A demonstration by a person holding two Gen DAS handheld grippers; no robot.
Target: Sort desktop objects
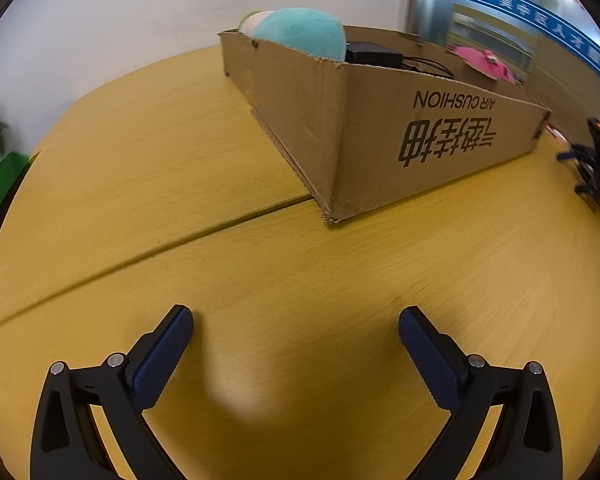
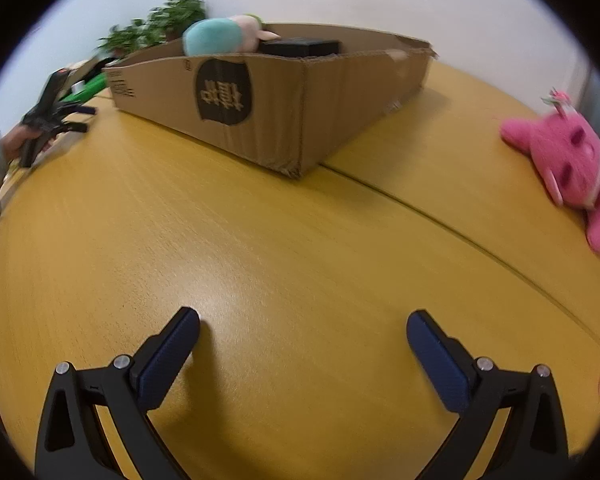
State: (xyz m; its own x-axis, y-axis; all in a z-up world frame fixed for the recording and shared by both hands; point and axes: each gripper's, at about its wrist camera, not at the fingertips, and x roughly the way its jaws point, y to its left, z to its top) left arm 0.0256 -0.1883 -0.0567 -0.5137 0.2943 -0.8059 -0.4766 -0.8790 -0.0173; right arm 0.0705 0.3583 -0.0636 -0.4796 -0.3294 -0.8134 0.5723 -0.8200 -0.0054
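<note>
Over on the left, the left claw [image 1: 296,320] is released, its blue pads spread wide above the yellow bench [image 1: 148,184] with nothing between them. Ahead of it stands the cardboard box [image 1: 380,128], holding a teal plush [image 1: 300,32] and a black adapter [image 1: 374,56]. Further right, the right claw [image 2: 303,324] is likewise released and empty over the bench. Well to its right, outside the box, a pink plush [image 2: 568,164] lies on the bench near the edge.
</note>
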